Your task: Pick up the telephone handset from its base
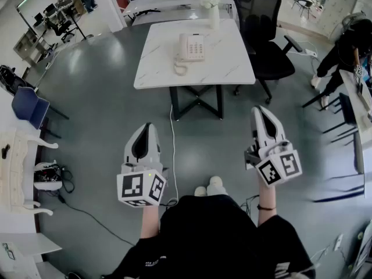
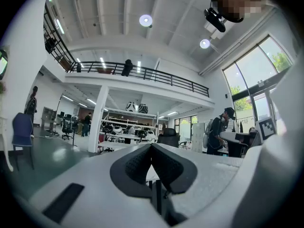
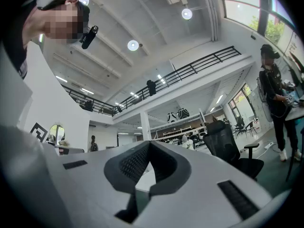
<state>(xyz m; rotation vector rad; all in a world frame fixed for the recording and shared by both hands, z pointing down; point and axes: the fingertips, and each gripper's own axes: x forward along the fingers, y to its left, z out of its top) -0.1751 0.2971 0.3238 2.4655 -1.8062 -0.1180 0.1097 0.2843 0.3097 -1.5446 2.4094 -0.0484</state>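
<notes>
Well ahead of both my claws, on the white desk (image 1: pixel 232 68), sits the telephone (image 1: pixel 192 46). Its handset (image 1: pixel 182 49) lies in place along the side of the base (image 1: pixel 199 50) that faces my left claw's line. The coiled cord (image 1: pixel 179 69) is looped on the desk on the side nearest me.

My left claw (image 1: pixel 146 128) is pressed together with nothing between its pads. My right claw (image 1: pixel 260 111) is also together and empty, tipped a little upward. Both hang over bare floor (image 1: pixel 87 97), well short of the desk, so I judge the pick has not begun and the whole approach lies ahead.

Several things could go wrong from here:
- **Arriving closed:** if I reach the handset with a claw together, the tips would shove it off its cradle or push the whole telephone across the smooth top.
- **Gripping off centre:** a hold near one end would probably let the handset swing down and slip out.
- **The cord:** lifting too far or too fast could pull it taut and drag the light base toward the desk edge on my side.
- **Overreaching:** beyond the telephone stands a vase (image 1: pixel 213 11) of white flowers, and a claw carried past the base could tip it.
- **The right-hand approach:** the black office chair (image 1: pixel 264 34) crowds the desk's far right side, so coming in with the right claw has less room.
</notes>
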